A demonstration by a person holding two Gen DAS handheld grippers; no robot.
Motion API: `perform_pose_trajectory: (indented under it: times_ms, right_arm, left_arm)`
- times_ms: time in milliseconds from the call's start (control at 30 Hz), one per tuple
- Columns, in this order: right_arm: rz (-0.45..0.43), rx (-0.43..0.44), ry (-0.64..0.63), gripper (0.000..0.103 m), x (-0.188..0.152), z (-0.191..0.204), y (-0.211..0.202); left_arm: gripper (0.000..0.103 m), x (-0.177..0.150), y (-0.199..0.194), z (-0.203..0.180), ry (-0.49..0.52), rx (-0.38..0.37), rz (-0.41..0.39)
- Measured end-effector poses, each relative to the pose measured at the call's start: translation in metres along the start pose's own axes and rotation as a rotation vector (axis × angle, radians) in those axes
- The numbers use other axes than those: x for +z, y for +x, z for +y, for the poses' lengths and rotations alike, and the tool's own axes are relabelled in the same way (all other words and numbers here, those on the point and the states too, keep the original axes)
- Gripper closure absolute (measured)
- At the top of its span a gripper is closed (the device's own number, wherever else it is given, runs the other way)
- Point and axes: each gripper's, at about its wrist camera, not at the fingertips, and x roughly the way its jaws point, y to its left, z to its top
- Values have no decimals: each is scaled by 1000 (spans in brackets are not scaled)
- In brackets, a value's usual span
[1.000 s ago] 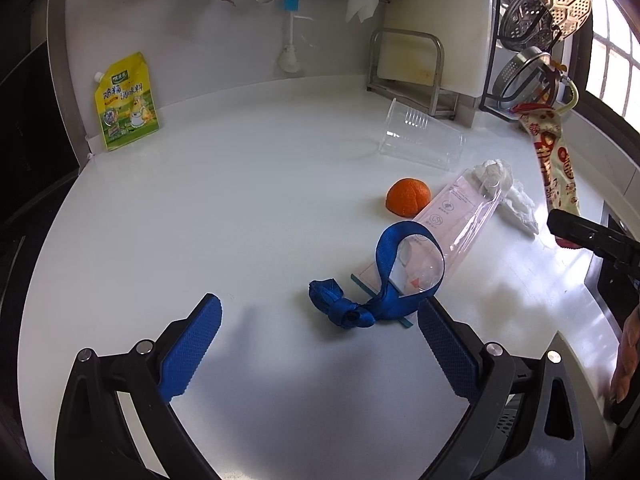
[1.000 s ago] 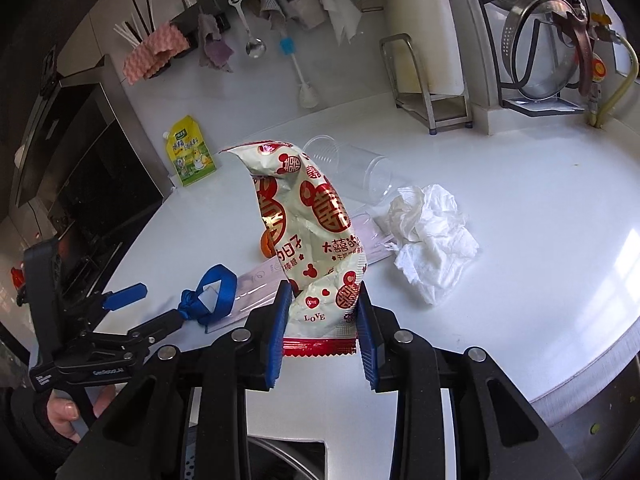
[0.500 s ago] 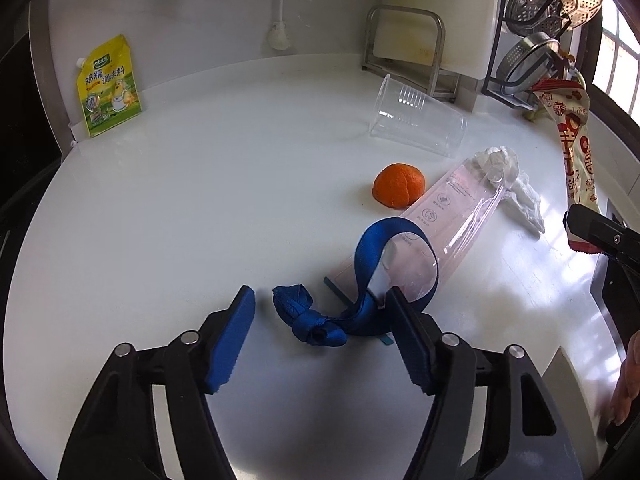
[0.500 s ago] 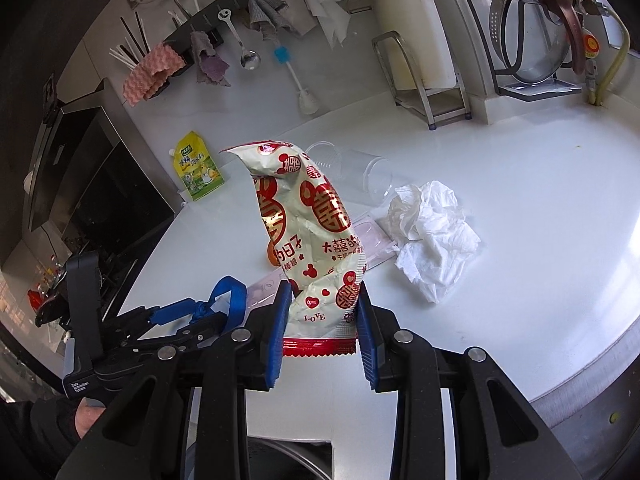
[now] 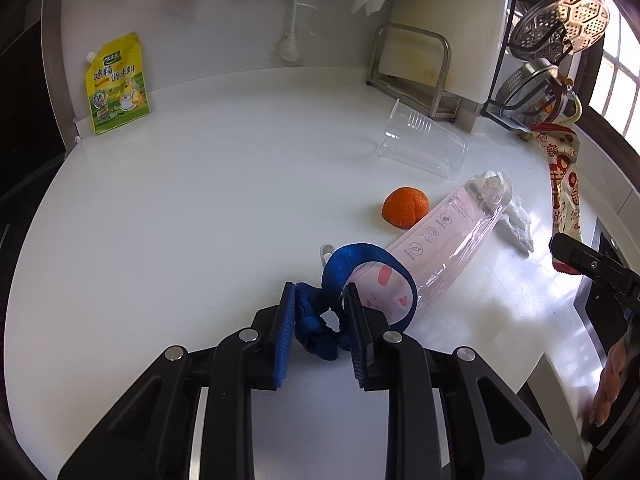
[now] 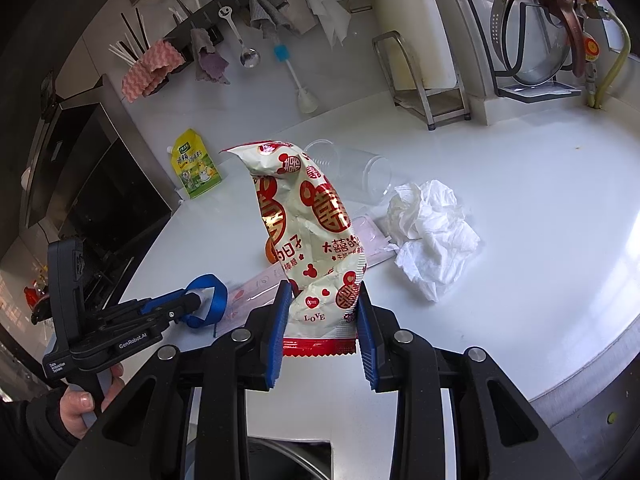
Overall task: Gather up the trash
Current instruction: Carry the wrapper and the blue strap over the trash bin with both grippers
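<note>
While the white counter (image 5: 200, 208) holds a clear cup (image 5: 422, 148), tissue (image 6: 432, 236) and orange peel (image 5: 405, 212), my right gripper (image 6: 320, 338) grips the snack wrapper (image 6: 312, 248) upright above it. My left gripper (image 5: 318, 332) has just closed on the blue strap (image 5: 320, 320) knot, so that piece looks ready to lift.

A home kitchen, shown by a white countertop (image 6: 520, 208) backed by a wall rail (image 6: 224, 4) hung with a ladle (image 6: 244, 46), a bottle brush (image 6: 294, 76), dishcloths and a pink sponge cloth (image 6: 150, 70). A metal dish rack (image 6: 532, 40) holds pot lids and a strainer, a cutting board (image 5: 452, 20) stands in a steel holder, and a yellow seasoning pouch (image 5: 116, 84) leans against the wall.
</note>
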Motion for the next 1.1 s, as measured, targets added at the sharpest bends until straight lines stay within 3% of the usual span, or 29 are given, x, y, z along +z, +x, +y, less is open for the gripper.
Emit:
perform_pose_trajectory:
  times_ms: [533,767,1100]
  right_arm:
    - [-49,-72,-49,73,-24,24,-23]
    - [-72,-147,-33,73,-58,45,-50]
    - [-140,-329,6,73,-129,84,-96]
  left_arm:
    - [78,-32,-65,3,48,3,-114]
    - [78,-57,-90,-3,81,-30,-135]
    - [78,-101,-110,-19,130,-82,-111]
